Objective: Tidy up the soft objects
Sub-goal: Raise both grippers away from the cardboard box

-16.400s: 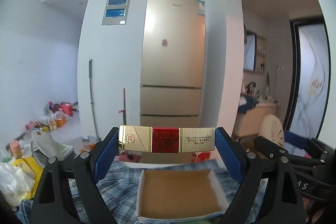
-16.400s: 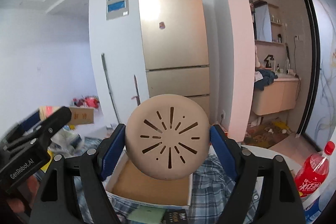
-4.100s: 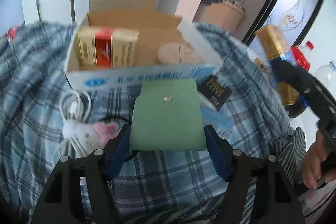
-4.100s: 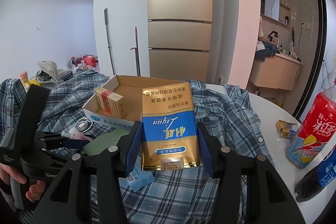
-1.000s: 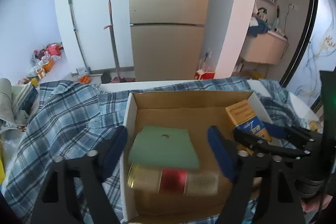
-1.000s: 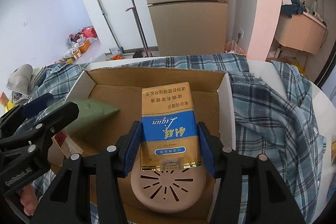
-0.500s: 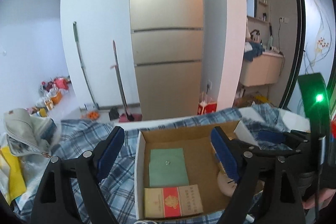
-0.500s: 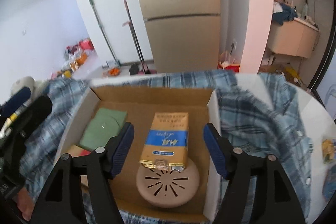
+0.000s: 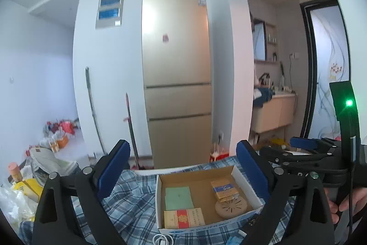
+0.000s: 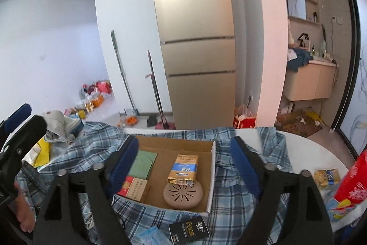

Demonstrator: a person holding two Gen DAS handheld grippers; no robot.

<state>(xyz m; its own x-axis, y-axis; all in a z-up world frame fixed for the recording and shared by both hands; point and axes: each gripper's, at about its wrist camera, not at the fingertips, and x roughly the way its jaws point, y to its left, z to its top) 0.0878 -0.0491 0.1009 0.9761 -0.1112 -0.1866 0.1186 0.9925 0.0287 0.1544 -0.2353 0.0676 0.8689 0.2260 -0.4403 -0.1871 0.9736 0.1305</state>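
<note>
An open cardboard box (image 9: 160,201) (image 10: 212,167) sits on a blue plaid cloth. In it lie a green pouch (image 9: 178,198) (image 10: 143,164), a red and gold pack (image 9: 184,218) (image 10: 134,188), a gold and blue pack (image 9: 224,190) (image 10: 183,168) and a round tan disc (image 9: 231,207) (image 10: 183,195). My left gripper (image 9: 183,164) is open and empty, raised above the box. My right gripper (image 10: 183,160) is open and empty, also above the box; it shows at the right of the left wrist view (image 9: 305,148).
A white cable (image 9: 163,240) lies in front of the box. A black pack (image 10: 189,230), a blue packet (image 10: 151,237), a small gold packet (image 10: 326,177) and a red bottle (image 10: 354,187) lie near. A fridge (image 9: 176,77) and mops stand behind.
Both grippers have opened, let go of the green pouch and the gold and blue pack in the box, and drawn back and up.
</note>
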